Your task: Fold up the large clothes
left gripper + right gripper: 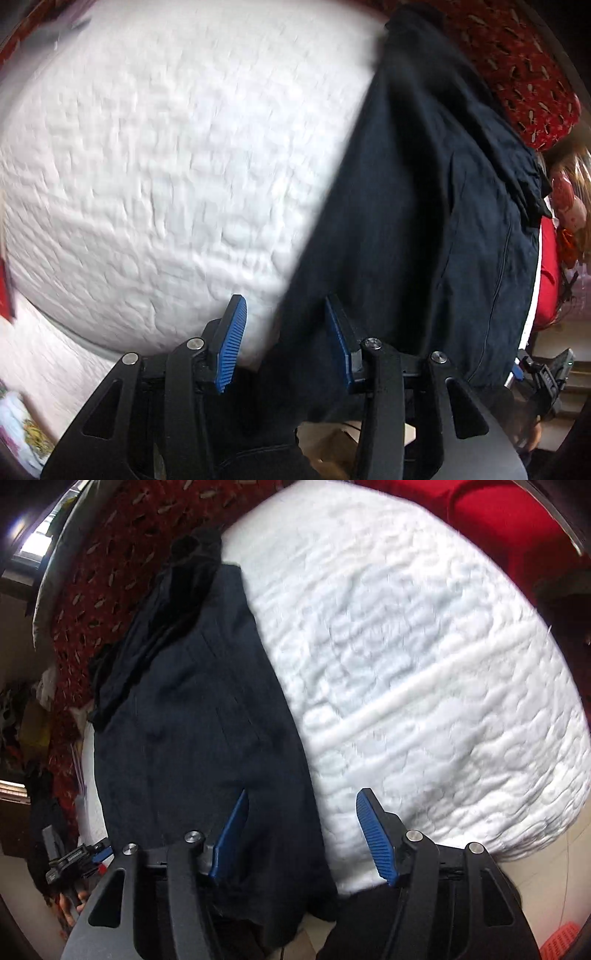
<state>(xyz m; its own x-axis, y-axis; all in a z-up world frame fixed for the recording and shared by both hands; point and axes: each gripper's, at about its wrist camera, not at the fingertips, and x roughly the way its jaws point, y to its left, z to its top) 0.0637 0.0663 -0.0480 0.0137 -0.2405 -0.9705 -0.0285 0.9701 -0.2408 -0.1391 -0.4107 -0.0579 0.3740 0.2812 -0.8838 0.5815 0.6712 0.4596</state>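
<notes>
A large dark navy garment [424,206] lies lengthwise on a white quilted mattress [166,166], its near end hanging over the bed's front edge. In the right wrist view the garment [192,716] runs along the left side of the mattress [424,664], with a bunched darker part at its far end. My left gripper [286,314] is open over the garment's near left edge, holding nothing. My right gripper [303,808] is open over the garment's near right edge, holding nothing. Each gripper shows small in the other's view: the right gripper [543,373] and the left gripper [79,858].
A red patterned blanket [517,74] lies along the far side of the bed, also in the right wrist view [110,561]. A red cloth [509,520] sits at the far right corner. Clutter stands beside the bed [26,720]. An orange basket [561,941] is on the floor.
</notes>
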